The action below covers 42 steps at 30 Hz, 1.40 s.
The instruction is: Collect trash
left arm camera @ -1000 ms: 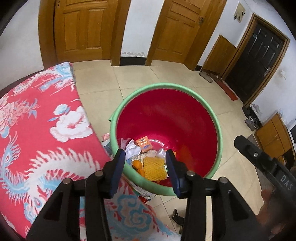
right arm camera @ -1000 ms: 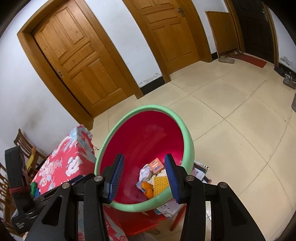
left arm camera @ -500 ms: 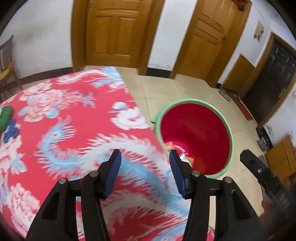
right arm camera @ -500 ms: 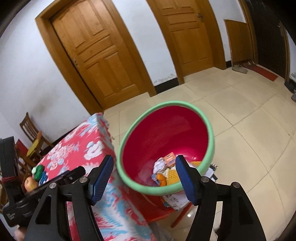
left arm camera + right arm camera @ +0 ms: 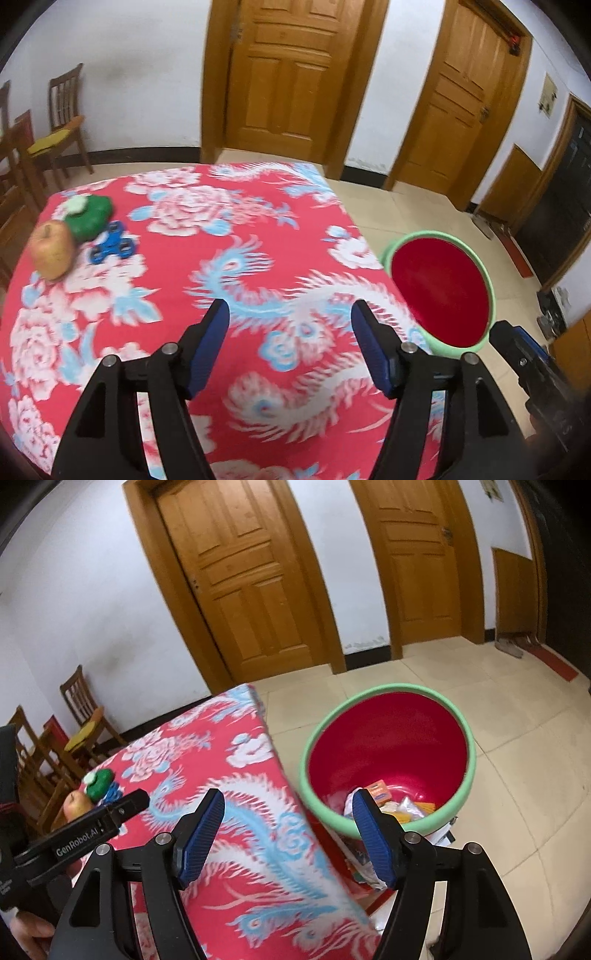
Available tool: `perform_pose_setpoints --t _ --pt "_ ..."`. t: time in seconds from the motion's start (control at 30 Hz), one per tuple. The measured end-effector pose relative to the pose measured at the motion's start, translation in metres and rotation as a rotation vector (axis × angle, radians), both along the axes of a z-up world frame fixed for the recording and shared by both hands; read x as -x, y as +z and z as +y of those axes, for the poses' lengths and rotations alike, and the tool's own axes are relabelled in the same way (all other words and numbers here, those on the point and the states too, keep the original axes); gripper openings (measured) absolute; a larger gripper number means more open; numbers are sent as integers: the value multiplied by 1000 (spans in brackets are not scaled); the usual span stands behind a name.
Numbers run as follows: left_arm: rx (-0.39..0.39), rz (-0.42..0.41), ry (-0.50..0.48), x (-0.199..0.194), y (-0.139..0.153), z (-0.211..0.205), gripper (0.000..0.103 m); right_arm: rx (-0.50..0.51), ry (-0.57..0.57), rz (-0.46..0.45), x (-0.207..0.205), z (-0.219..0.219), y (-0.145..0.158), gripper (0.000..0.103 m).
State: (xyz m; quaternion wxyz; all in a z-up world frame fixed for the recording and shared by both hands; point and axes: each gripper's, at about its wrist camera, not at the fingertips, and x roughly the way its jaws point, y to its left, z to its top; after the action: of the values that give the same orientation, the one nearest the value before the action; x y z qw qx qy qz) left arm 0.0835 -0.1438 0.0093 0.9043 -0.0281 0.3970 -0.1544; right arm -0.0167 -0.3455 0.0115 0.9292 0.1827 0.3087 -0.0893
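Both views now take in the tabletop [image 5: 258,236], where a second ago they looked straight down into the bin [image 5: 388,760]. We read this as one drop finished and the turn back for more under way.

Left tongs [image 5: 290,343]: jaws opening, wide, nothing between them. They hang over the middle of the red flowered cloth.
Right tongs [image 5: 288,834]: jaws opening, wide, empty. They sit at lower centre, over the cloth's edge beside the bin.

Bin: round plastic tub, glossy red inside, pale green rolled rim, on the tiled floor just beside the tabletop's right edge. Trash [image 5: 388,803] lies at its bottom: a small orange carton, crumpled white paper or plastic, some yellow pieces.

Left on the tabletop, upper left of the left view: an apple [image 5: 51,249], smooth, yellow-red; a green lumpy thing with a white top [image 5: 90,216], touching the apple; a blue toy with round lobes [image 5: 110,247], hard plastic by the look. All three close together.

Judgement: none of these is plainly trash, so the tabletop may be cleared already.
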Motion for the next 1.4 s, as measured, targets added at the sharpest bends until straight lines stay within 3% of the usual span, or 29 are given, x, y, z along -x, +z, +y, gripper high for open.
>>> perform_pose_setpoints --t 0.67,1.4 --pt "-18 -77 138 46 21 78 68 53 111 -62 22 77 19 74" --pt "-54 -115 219 63 29 105 68 68 163 -57 30 103 18 74"
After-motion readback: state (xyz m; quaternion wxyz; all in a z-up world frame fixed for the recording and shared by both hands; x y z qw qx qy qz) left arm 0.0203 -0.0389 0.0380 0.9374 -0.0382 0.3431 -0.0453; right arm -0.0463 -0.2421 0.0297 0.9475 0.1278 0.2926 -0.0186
